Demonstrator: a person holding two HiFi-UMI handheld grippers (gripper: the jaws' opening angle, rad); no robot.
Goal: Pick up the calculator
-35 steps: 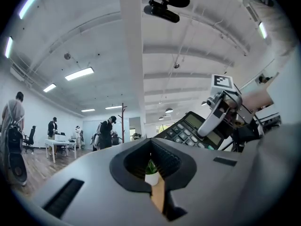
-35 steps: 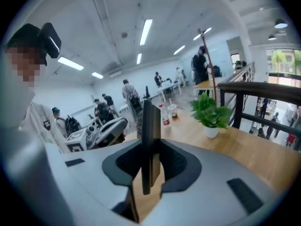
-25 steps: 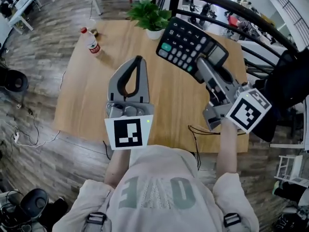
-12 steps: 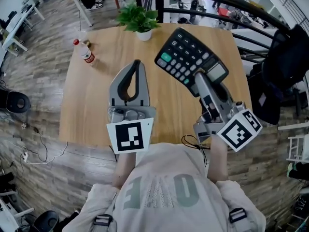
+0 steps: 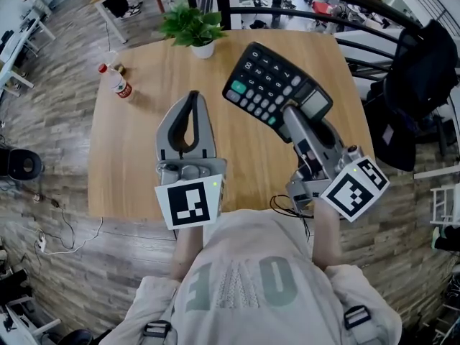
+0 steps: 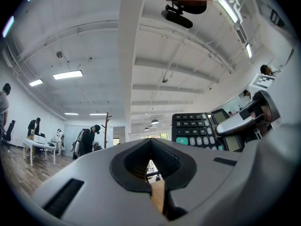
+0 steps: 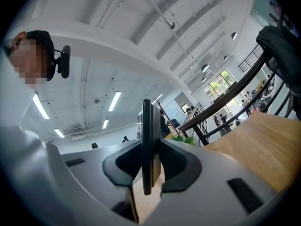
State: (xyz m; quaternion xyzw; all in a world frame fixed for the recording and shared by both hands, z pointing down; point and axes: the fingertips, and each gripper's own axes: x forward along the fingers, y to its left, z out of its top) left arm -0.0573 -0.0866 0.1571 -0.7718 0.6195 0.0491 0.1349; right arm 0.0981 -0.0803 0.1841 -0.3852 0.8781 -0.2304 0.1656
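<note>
Calculator (image 5: 277,92): black desktop model, judged a light, rigid plastic slab with a smooth casing, yielding keys and a scratch-prone display. It is best taken across its thin body at the display end, clear of the keys, though a one-end hold may let it pivot. It is located in the air over the far right part of the worktop (image 5: 136,157). Right tongs (image 5: 291,115): narrowly parted, pads clamped on the calculator's display end, which sits edge-on between them; left tongs (image 5: 192,99): tips together, empty, over the worktop's middle.
</note>
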